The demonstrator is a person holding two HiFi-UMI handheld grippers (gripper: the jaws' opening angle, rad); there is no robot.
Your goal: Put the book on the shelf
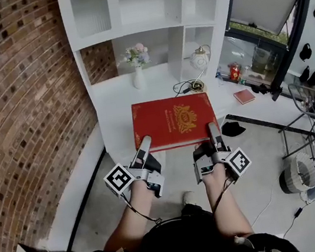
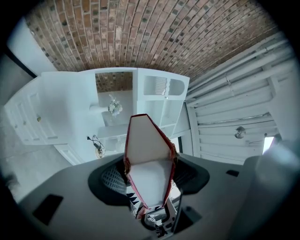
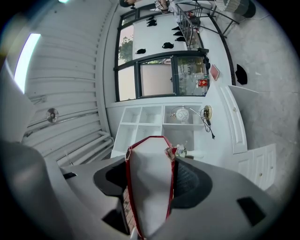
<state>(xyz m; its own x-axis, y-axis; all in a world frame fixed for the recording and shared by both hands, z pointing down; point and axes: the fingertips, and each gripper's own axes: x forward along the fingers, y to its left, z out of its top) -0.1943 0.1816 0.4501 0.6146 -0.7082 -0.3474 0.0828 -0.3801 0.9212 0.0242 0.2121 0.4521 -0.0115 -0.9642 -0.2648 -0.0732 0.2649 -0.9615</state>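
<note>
A: Shelf: white, open bays, directly beyond both grippers; room above the desk looks ample.
B: Book: red hardback, likely stiff and heavy, held level just ahead of the jaws.
A: Left gripper, right gripper: each clamped on its near edge, well apart.
B: Vase: beyond the left gripper; fragile, keep clear.
</note>
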